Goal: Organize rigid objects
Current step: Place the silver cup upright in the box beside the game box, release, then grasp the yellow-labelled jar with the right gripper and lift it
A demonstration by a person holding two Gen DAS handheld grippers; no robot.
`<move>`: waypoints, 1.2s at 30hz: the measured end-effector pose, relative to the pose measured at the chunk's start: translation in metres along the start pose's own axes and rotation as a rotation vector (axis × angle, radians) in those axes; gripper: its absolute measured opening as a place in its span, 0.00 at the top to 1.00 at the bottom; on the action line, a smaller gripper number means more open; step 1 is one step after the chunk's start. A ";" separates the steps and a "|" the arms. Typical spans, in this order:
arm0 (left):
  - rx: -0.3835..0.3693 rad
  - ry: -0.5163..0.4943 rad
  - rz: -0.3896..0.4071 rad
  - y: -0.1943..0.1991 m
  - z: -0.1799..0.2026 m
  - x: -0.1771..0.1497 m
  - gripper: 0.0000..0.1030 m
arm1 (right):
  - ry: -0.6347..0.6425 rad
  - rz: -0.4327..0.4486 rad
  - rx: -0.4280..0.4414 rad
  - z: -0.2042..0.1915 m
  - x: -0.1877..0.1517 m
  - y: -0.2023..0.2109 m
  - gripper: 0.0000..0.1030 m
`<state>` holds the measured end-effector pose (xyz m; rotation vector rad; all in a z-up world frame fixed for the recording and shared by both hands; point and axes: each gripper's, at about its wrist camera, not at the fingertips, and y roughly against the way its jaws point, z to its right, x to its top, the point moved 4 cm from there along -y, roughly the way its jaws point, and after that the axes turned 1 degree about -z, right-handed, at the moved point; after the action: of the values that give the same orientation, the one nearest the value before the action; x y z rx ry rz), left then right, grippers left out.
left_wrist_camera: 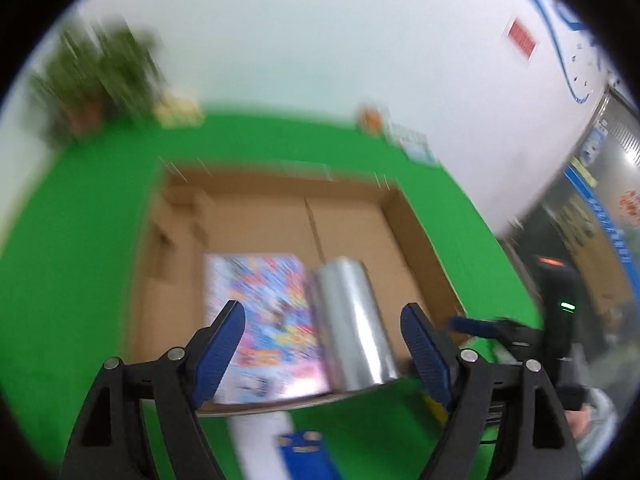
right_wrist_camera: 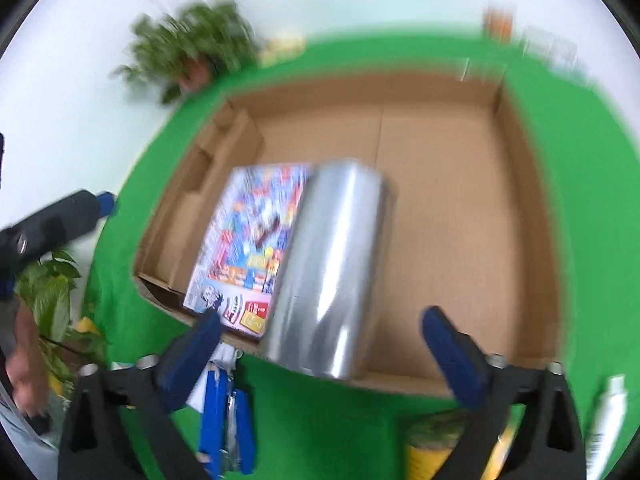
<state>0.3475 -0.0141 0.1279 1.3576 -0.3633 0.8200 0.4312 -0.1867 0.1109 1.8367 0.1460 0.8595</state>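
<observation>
A shallow open cardboard box [left_wrist_camera: 404,220] [right_wrist_camera: 520,208] lies on a green cloth. In it lie a flat colourful printed box [left_wrist_camera: 264,316] [right_wrist_camera: 248,240] and, beside it on the right, a silver cylinder roll [left_wrist_camera: 352,324] [right_wrist_camera: 332,268]. My left gripper [left_wrist_camera: 324,332] is open and empty, hovering above the box's near edge. My right gripper [right_wrist_camera: 320,332] is open and empty, also above the near edge, over the roll's end. Both views are motion-blurred.
On the cloth near me lie a blue stapler-like item [right_wrist_camera: 224,420] [left_wrist_camera: 304,456], a yellow package [right_wrist_camera: 432,448] and a white tube [right_wrist_camera: 608,416]. Potted plants [right_wrist_camera: 192,48] [left_wrist_camera: 96,76] and small items [left_wrist_camera: 412,140] stand at the far edge by the wall.
</observation>
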 end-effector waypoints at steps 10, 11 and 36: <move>0.117 0.053 0.160 0.055 0.005 -0.110 0.01 | -0.080 0.090 -0.052 0.075 -0.130 0.047 0.01; 0.097 0.063 0.127 0.047 0.008 -0.119 0.01 | -0.091 0.072 -0.054 0.084 -0.139 0.041 0.03; -0.392 0.176 -0.408 -0.063 0.119 -0.192 0.01 | -0.034 0.064 0.073 0.055 -0.195 0.080 0.01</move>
<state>0.2875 -0.1862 -0.0197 0.9394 -0.0930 0.4892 0.2991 -0.3556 0.0741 1.9317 0.0985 0.8770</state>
